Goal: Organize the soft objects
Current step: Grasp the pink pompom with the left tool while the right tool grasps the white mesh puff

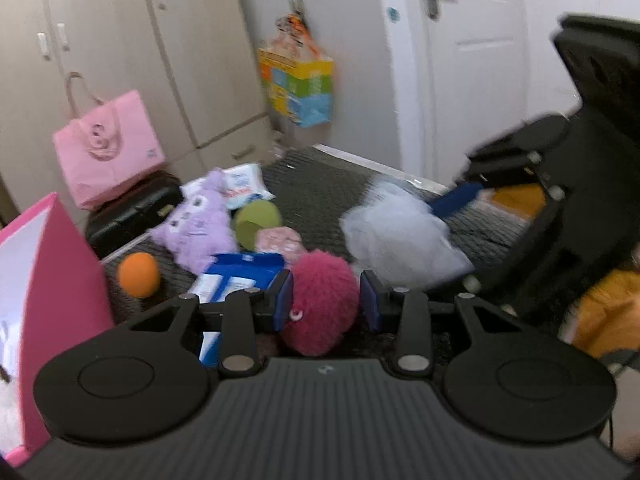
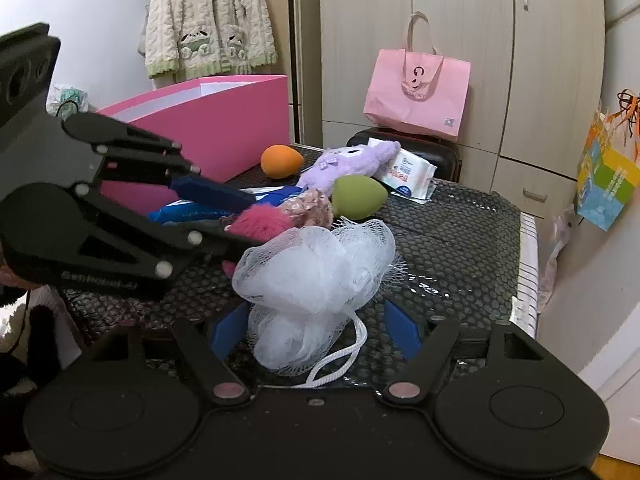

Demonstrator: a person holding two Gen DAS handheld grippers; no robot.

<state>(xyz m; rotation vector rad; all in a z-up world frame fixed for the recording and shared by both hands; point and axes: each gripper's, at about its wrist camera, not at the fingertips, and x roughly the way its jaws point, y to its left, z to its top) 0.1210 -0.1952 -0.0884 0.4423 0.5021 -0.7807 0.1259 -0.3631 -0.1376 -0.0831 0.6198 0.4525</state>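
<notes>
The left gripper (image 1: 326,302) brackets the round pink pom-pom (image 1: 320,300), jaws narrow, while the right gripper (image 2: 316,334) straddles the white mesh sponge (image 2: 312,276), jaws wide, long axis toward 12 o'clock.

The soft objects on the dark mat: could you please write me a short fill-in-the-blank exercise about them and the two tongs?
1. The fluffy magenta pompom sits between the blue pads of the ____ tongs.
2. The right tongs straddle a white mesh bath ____.
3. Behind the orange egg-shaped sponge stands an open box coloured ____.
4. The purple plush toy lies beside a ____ egg-shaped sponge.

Missing words: left; pouf; pink; green
</notes>
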